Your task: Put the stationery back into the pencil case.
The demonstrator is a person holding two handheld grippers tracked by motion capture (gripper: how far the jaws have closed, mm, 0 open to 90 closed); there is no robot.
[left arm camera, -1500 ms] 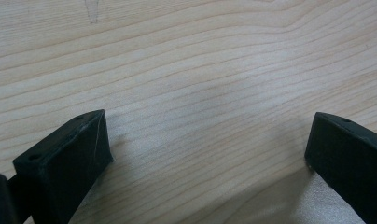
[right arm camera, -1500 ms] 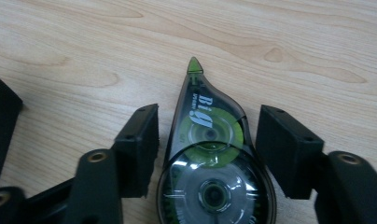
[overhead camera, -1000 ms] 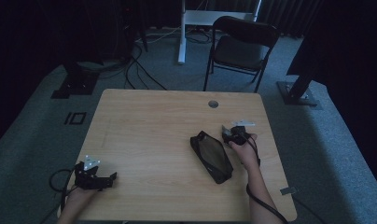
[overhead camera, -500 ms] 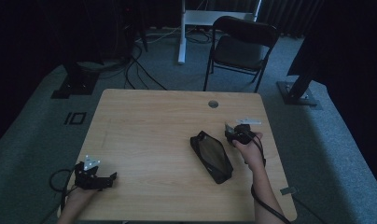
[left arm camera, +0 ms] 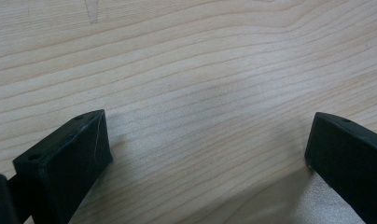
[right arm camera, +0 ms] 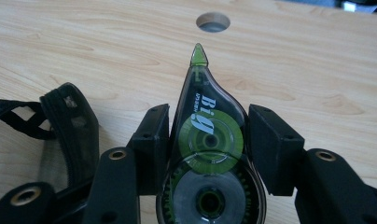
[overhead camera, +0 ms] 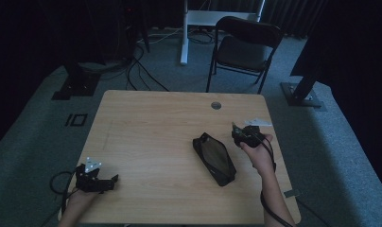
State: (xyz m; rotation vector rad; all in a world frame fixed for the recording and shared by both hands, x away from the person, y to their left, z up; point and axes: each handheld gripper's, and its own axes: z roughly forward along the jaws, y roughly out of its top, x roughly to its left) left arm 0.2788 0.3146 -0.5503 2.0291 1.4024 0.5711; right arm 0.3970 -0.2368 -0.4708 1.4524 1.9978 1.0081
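Count: two grippers, one correction tape dispenser, one black mesh pouch, one wooden table, one folding chair beyond the far edge.

Right gripper [right arm camera: 207, 135] is clamped on the correction tape dispenser [right arm camera: 206, 140]: both pads press its flat sides, green tip pointing away from the hand toward the cable hole [right arm camera: 212, 21] in the table [right arm camera: 317, 70]. The dispenser sits upright on edge between the jaws, green reel above a clear one, and is off the tabletop. In the high view this gripper [overhead camera: 241, 135] is at the right side of the table, just right of the black mesh pouch [overhead camera: 214, 157], not touching it.

Left gripper [left arm camera: 207, 149] stands wide open, nothing but bare wood grain between the pads. In the high view it [overhead camera: 104, 182] rests at the near left corner, well apart from pouch and dispenser.

Hard to read: high view is dark, so the dispenser is barely discernible there. The pouch is cut off at the left edge of the right gripper view [right arm camera: 60, 126]; whether its zip is open or shut, I cannot tell. A pale flat scrap [overhead camera: 257, 122] lies just far of the right gripper; can't identify it.
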